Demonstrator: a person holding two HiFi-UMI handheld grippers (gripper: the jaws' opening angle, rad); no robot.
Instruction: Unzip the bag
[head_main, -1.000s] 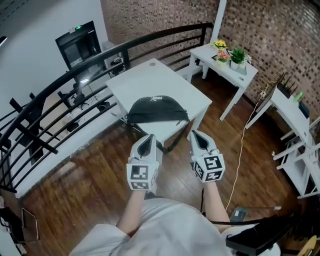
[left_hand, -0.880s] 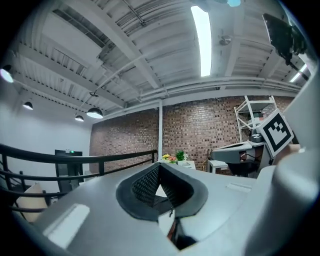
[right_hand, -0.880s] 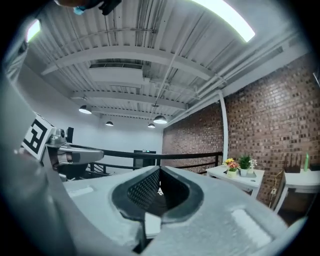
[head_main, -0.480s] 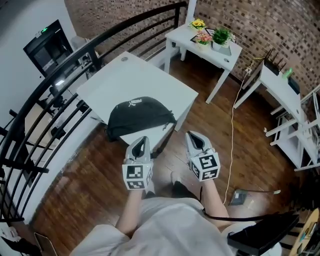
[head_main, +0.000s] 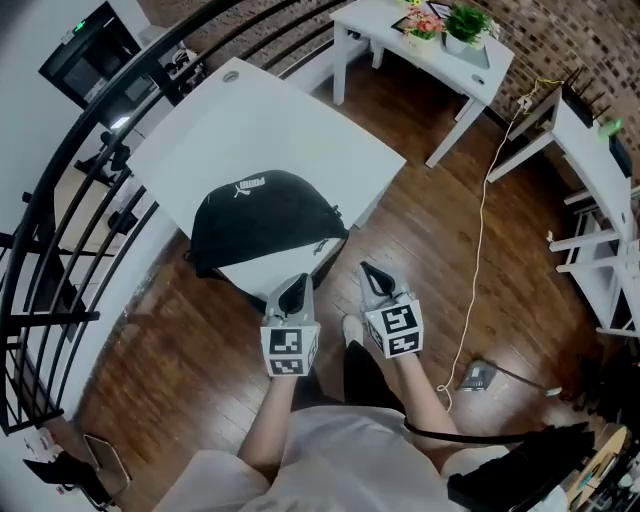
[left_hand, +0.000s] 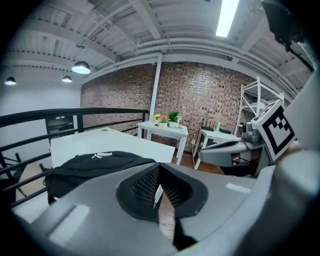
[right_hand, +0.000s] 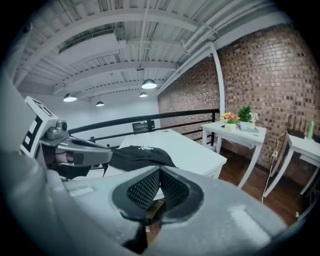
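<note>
Here, the wooden floor fills most of the head view, and the white desk stands beside the black railing. The black bag lies flat near the desk's near edge, logo up, apparently within easy reach for unzipping. I cannot make out its zip. The left gripper and right gripper sit side by side over the floor, short of the desk, so the task looks not yet begun. Only the head view shows that gap. The gripper views show what it cannot: the left gripper and right gripper each have their jaws pressed together on nothing, sensible with nothing to hold, and the bag reads as a low mound.
</note>
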